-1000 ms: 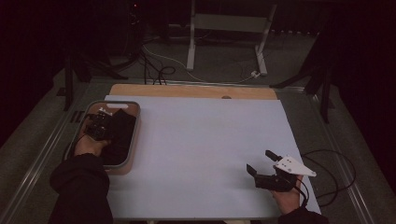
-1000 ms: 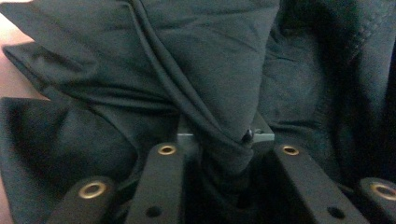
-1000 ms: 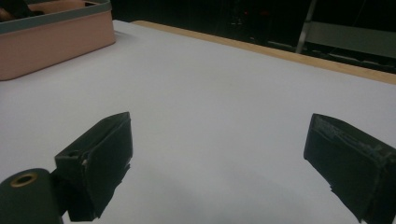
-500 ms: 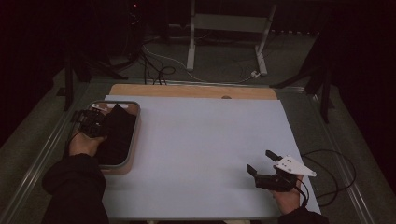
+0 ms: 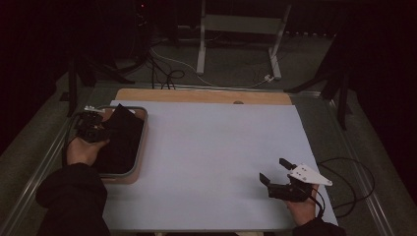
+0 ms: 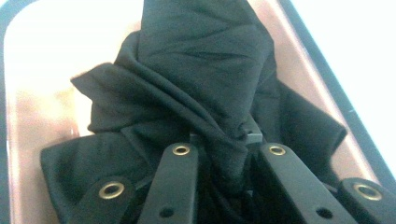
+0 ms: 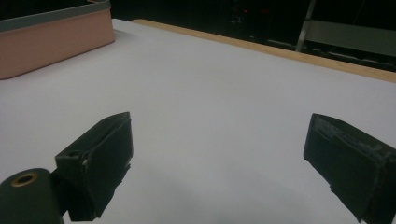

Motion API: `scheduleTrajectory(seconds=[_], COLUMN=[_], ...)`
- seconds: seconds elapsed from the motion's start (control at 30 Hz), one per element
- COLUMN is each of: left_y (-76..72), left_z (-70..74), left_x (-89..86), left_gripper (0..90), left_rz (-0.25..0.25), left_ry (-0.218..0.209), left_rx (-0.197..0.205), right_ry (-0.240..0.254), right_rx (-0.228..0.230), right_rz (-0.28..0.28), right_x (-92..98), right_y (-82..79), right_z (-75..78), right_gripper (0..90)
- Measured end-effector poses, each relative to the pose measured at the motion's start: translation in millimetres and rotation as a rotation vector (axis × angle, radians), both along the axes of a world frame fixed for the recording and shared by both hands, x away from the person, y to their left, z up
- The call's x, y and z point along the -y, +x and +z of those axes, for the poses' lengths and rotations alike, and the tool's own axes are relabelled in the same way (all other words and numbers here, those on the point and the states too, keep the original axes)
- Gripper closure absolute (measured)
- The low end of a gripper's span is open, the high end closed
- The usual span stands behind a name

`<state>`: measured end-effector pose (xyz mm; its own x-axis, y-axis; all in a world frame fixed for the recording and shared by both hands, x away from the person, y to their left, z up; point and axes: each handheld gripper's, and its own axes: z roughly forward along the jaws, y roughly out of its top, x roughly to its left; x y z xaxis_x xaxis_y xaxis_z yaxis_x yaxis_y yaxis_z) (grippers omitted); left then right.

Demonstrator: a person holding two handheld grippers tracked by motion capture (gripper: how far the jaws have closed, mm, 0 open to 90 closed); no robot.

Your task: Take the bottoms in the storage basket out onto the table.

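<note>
So the left gripper point(image 6: 219, 154) is over the pink tray point(image 5: 140, 147) at the left side of the table, and its jaws are pinched on a fold of the black cloth point(image 6: 196, 88). In the left gripper view you can see the fabric bunched right between the two fingers point(image 6: 180, 177), with a ridge of it rising straight ahead of the tips and the rest spreading out to both sides and under them. The jaws have just been closing, and there's cloth squeezed in the gap, so that's a proper grip. The pink floor of the tray shows past the cloth on either side of the fingers, and the grey rim runs off beyond the right-hand finger.

From the high view the left gripper point(image 5: 91, 127) sits at the far left part of the tray, with the cloth point(image 5: 120, 140) draped from its tips toward the tray's right wall, one corner poking up.

The right gripper point(image 5: 278, 179) is way over at the near right corner of the white table cover point(image 5: 216, 147), well apart from the tray. Its fingers point(image 7: 100, 154) are spread wide with just bare white surface between them and ahead of them. In the right gripper view the pink tray point(image 7: 51, 39) sits far off, ahead and to the left of the left-hand finger, and the wooden table edge point(image 7: 261, 49) runs across the far end beyond the tips
</note>
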<state>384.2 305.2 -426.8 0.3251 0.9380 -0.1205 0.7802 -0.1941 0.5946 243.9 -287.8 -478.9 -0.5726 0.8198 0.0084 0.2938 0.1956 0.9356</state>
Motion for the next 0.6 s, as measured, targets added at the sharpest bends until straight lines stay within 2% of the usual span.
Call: scheduleTrajectory(seconds=[0.33, 0.5, 0.6], left_y=[-6.4, -8.1, -8.8], left_z=[14.1, 22.9, 26.5], left_x=[-0.4, 0.9, 2.7], left_gripper=[82.7, 82.8, 82.8], left_rz=[-0.014, -0.024, -0.030], left_ry=[-0.041, -0.109, -0.111], left_rx=[0.054, 0.087, 0.098], right_ry=[0.002, 0.001, 0.001], right_rx=[-0.003, -0.001, 0.002], right_rz=[-0.002, -0.003, -0.004], right_x=[-0.3, 0.4, 0.8], right_y=[0.0, 0.3, 0.1], right_z=[0.0, 0.0, 0.4], right_gripper=[8.0, 8.0, 8.0])
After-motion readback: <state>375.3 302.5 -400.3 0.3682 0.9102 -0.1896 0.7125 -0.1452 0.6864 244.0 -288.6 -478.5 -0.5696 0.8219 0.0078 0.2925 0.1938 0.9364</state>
